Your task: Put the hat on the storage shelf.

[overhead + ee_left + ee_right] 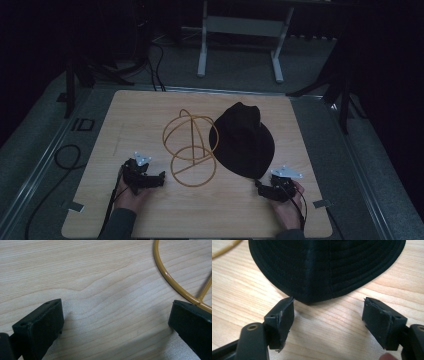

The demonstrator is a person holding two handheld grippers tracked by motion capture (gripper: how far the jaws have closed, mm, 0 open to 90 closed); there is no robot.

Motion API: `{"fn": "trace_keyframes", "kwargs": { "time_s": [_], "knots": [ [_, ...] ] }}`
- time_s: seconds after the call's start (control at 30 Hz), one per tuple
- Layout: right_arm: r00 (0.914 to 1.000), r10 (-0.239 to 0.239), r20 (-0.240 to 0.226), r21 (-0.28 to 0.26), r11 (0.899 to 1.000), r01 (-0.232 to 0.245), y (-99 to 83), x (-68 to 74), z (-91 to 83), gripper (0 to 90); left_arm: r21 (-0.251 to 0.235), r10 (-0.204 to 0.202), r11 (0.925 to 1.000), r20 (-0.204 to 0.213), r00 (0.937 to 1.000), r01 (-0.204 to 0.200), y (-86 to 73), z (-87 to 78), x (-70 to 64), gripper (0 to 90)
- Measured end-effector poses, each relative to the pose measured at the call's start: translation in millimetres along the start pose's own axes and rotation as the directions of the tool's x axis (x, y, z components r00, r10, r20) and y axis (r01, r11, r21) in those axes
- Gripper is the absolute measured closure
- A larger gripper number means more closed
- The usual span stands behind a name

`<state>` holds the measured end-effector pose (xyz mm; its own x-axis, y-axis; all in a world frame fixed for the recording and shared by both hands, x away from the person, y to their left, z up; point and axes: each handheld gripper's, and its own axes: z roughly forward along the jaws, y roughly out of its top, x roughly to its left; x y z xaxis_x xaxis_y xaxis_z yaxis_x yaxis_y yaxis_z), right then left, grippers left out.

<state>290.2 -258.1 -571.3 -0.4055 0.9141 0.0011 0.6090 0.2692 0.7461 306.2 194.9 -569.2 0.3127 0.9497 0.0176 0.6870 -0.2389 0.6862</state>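
A black brimmed hat (243, 140) lies on the wooden table (125, 115), right of centre. Its stitched brim (324, 267) spreads across the top of the right gripper view. Beside it on the left stands a yellow wire hat stand (189, 148) with a round base ring (172, 282). My left gripper (159, 178) rests on the table just left of that ring, open, nothing between its jaws (117, 322). My right gripper (260, 186) sits at the hat's near edge, open, its jaws spread just short of the brim (328, 312).
Black cables (65, 157) trail off the table's left side onto the grey floor. A white metal frame (240, 30) stands beyond the far edge. Dark tripod legs (340, 95) stand at the back right and left. Bare wood lies along the table's front and left.
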Motion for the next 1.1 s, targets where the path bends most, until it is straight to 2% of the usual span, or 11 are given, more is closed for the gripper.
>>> {"fn": "trace_keyframes", "kwargs": {
  "time_s": [0.27,0.67,0.77,0.97,1.1],
  "knots": [
    [1.0,0.008,0.005,0.007,1.0,-0.008,0.4,-0.7,0.9,20.2,0.001,0.002,1.0,0.0,1.0,-0.002,0.1,0.0,0.0,0.3],
    [1.0,0.007,0.006,0.007,1.0,-0.007,0.4,-0.7,0.9,20.0,-0.003,-0.003,1.0,0.0,1.0,0.003,0.1,0.2,-0.2,0.3],
    [0.9993,0.026,0.026,0.028,0.999,-0.027,2.3,1.7,0.2,19.8,-0.002,-0.002,1.0,0.0,1.0,0.002,0.1,0.2,-0.2,0.3],
    [0.9994,0.008,0.034,0.039,0.999,-0.009,3.8,3.6,-2.1,23.1,-0.003,-0.004,1.0,0.0,1.0,0.004,0.1,0.2,-0.3,0.3],
    [0.9997,-0.005,0.022,0.046,0.999,0.004,6.1,4.0,-4.8,24.7,-0.003,-0.003,1.0,0.0,1.0,0.003,0.1,0.2,-0.2,0.3]
  ]
}}
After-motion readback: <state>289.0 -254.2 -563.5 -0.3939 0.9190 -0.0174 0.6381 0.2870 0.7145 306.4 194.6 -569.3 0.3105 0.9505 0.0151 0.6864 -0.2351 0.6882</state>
